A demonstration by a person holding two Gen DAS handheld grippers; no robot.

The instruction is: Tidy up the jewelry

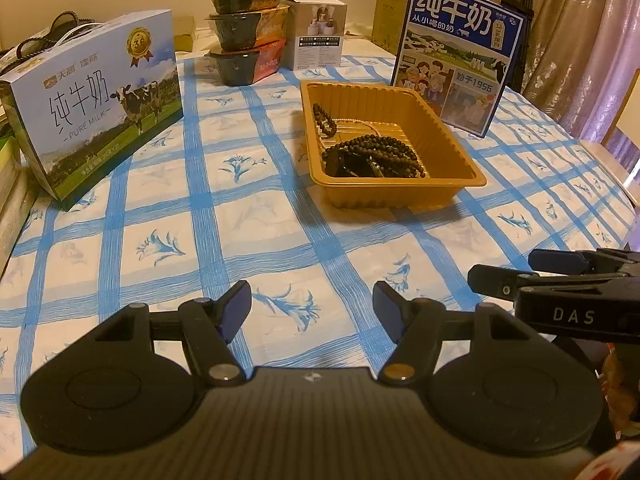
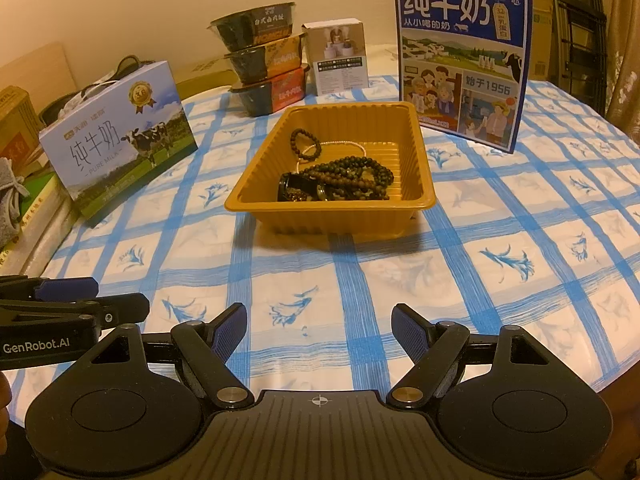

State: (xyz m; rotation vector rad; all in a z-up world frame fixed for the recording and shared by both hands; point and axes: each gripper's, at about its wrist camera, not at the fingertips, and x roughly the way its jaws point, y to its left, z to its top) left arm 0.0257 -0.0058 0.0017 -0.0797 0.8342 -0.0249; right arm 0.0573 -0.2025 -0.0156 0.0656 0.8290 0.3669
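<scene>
A golden plastic tray (image 1: 448, 136) (image 2: 416, 152) sits mid-table. In it lie dark bead strands (image 1: 376, 152) (image 2: 352, 178), a small dark bead bracelet (image 1: 324, 118) (image 2: 306, 140), a thin pale bead string (image 1: 360, 122) (image 2: 340, 144) and a black glossy item (image 2: 296, 190). My left gripper (image 1: 312, 308) is open and empty, low over the cloth, well short of the tray. My right gripper (image 2: 318, 330) is open and empty, also short of the tray. Each gripper shows at the edge of the other's view: the right one (image 1: 504, 276), the left one (image 2: 120, 300).
A blue checked tablecloth (image 1: 200, 220) (image 2: 500, 240) covers the table. A milk carton box (image 1: 92, 104) (image 2: 116, 148) stands left, a tall blue milk box (image 1: 456, 52) (image 2: 460, 64) behind the tray, stacked food bowls (image 1: 248, 28) (image 2: 264, 60) and a small white box (image 1: 318, 36) (image 2: 340, 56) at the back.
</scene>
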